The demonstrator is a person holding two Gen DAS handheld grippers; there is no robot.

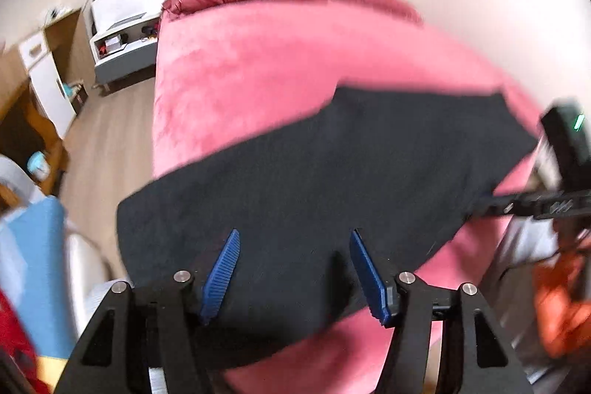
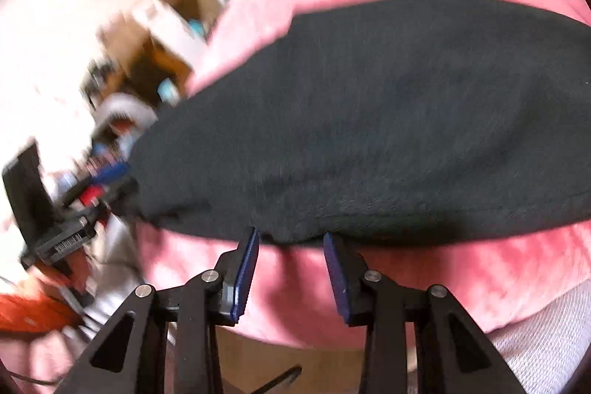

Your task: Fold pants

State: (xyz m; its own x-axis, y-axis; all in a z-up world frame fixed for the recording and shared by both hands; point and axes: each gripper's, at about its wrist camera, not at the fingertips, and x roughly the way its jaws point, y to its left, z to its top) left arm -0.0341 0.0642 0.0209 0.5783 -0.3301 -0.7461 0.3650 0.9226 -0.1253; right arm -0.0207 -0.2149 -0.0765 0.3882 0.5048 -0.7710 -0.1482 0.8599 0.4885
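- The pink bed [image 1: 258,69] is seen bearing the black pants [image 1: 314,172], laid flat as a broad band across its near end; at least one fold is judged done, with more left.
- The left gripper [image 1: 293,272] is held spread over the cloth, nothing pinched.
- The right gripper [image 2: 291,264] is half spread at the hem; contact cannot be told.
- Layers and leg ends are blurred.

Plain black pants [image 1: 317,172] on a pink velvety bed cover [image 1: 251,69]. Black left hand-held gripper [image 1: 293,277] with ribbed blue pads [image 1: 221,279]; same black and blue on the right hand-held gripper [image 2: 291,277]. Pale wood floor [image 1: 107,143] at left. Light blue cloth [image 1: 37,268] at lower left.
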